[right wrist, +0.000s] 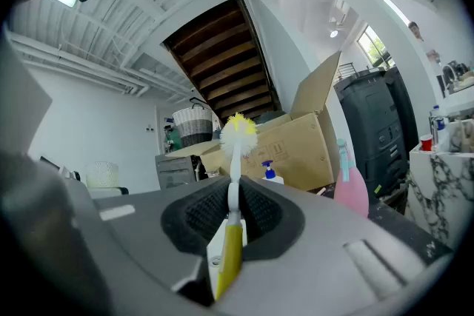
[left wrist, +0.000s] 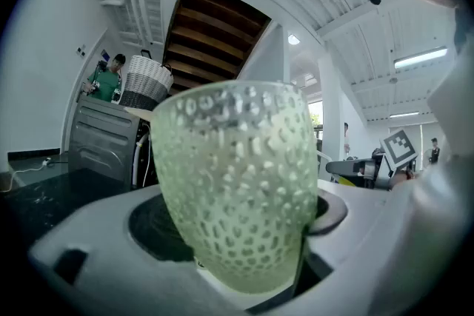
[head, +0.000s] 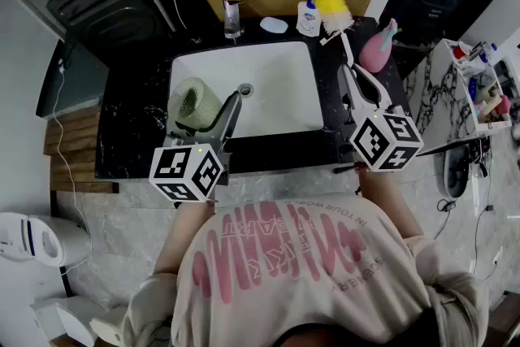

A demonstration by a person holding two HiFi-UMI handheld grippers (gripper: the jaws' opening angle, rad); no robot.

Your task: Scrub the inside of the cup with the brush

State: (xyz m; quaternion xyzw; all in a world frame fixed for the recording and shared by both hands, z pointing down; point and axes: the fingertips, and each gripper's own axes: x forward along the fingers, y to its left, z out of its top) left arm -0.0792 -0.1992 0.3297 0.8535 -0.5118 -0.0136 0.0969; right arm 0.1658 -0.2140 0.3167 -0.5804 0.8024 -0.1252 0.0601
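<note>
- My left gripper (head: 215, 116) is clamped on the green cup (head: 193, 101), over the sink's (head: 280, 106) left side.
- My right gripper (head: 351, 75) pinches the brush (head: 333, 4) handle, bristles near the soap bottle (head: 307, 15).

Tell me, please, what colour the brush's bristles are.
Yellow mixed with white; the brush shows best in the right gripper view.

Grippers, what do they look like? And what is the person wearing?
The left gripper and the right gripper are both grey, long and narrow, with black textured pads inside. Each carries a white cube printed with black square markers. The person wears a pale shirt with pink lettering.
</note>
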